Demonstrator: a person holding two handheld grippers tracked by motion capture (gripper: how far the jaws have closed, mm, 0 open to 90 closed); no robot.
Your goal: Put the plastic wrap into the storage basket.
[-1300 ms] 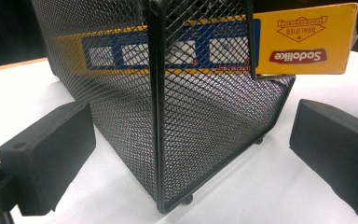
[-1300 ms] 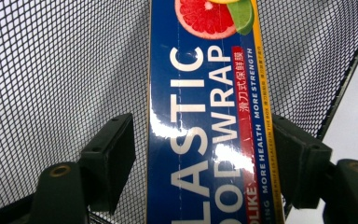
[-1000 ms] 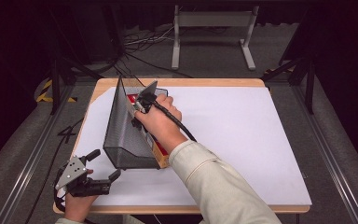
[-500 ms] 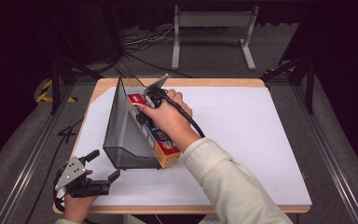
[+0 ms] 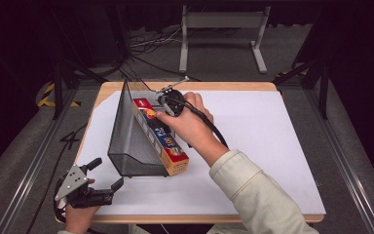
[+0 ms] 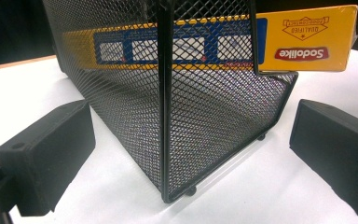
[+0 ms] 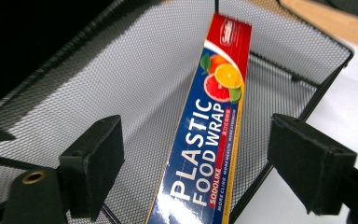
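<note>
Plastic food wrap box [image 5: 159, 136] lies in the black mesh holder [image 5: 126, 141], near end poking out. Our right claw [image 7: 193, 163] has just been opening, jaws apart and clear of the box. We back off straight, no snagging. Left claw [image 5: 97, 185] waits, apart.

My right arm wears a pale beige sleeve [image 5: 260, 202] with a plain cuff. My right gripper [image 5: 168, 100] trails a thick black cable [image 5: 214, 129]; my left gripper [image 5: 102, 178] carries a grey three-cornered plate [image 5: 72, 181]. Blocky matte black pads [image 7: 95, 163], one brass-ringed hole.
</note>
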